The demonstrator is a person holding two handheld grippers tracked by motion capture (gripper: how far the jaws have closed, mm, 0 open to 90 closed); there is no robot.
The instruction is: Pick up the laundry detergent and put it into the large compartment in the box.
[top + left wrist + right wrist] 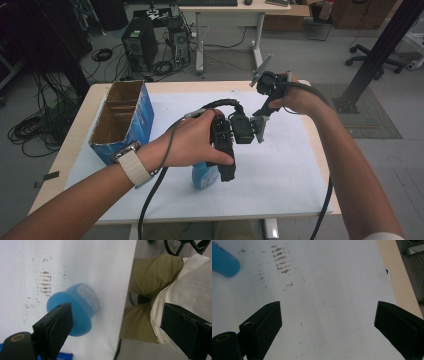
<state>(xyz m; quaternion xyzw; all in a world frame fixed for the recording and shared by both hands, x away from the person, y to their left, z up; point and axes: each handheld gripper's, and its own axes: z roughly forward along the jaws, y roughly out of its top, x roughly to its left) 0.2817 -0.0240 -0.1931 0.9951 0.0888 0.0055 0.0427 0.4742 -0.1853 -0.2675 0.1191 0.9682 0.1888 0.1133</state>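
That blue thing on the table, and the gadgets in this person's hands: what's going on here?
A person holds a black two-jaw gripper in each hand above a white sheet. Both are open and hold nothing. The left gripper hangs over a blue cup lying on its side; the right gripper faces bare sheet. An open blue cardboard box stands at the left.

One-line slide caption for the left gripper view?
Open left tool above a blue plastic cup lying on the white table cover.

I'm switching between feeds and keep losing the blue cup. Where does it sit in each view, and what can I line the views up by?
High view: blue cup low centre, on the white sheet, partly under the left hand.
Left gripper view: left of centre, just behind the left-side jaw.
Right gripper view: its edge in the top-left corner.
Shared landmark: the brown scuff marks on the sheet beside the cup.
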